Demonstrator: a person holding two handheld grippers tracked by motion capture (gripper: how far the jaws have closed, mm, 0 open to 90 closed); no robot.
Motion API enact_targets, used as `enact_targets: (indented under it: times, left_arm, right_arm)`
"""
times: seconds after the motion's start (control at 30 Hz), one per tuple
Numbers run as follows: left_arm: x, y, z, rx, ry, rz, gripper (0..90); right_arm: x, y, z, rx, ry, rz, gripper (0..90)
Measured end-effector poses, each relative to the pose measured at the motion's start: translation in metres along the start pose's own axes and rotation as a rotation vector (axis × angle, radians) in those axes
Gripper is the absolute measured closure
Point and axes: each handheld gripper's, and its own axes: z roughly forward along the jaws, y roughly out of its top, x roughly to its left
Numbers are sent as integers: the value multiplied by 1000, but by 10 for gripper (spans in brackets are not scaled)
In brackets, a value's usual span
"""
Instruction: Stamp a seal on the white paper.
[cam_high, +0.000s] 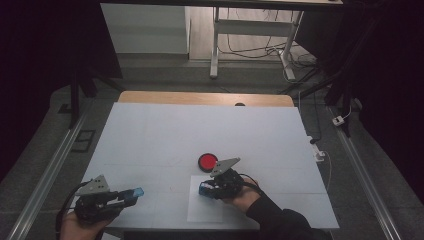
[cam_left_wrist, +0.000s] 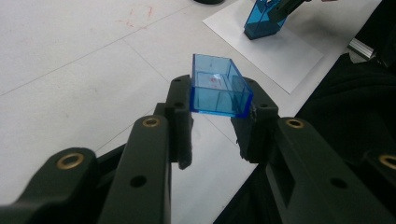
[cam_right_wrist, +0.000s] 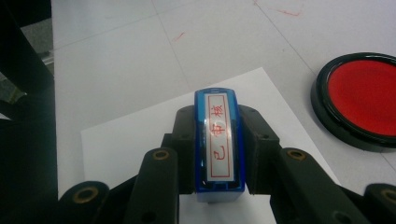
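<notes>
My left claw (cam_high: 131, 194) sits at the near left of the tabletop (cam_high: 150, 140), my left hand (cam_high: 82, 225) wrapped around its body from below, jaws pointing level toward the right. Its jaws are clamped on a clear blue cap (cam_left_wrist: 218, 86), pads pressing both side walls, the open end facing back at the claw's camera. My right claw (cam_high: 204, 189) is farther in, near the middle front, with my right hand (cam_high: 245, 197) and dark sleeve (cam_high: 280, 222) reaching in from the bottom edge. It points left and slightly down, jaws closed tight on a blue stamp (cam_right_wrist: 219, 140) held between the pads.
</notes>
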Motion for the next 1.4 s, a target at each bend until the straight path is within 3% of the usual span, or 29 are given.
enact_targets:
  times: [0.57, 1.4]
  left_arm:
    - [0, 0, 0, -3, -2, -1, 686]
    - [0, 0, 0, -3, -3, 2, 685]
  right_arm:
    - [1, 3, -1, 15, -6, -33, 694]
    - [2, 16, -21, -51, -12, -17, 694]
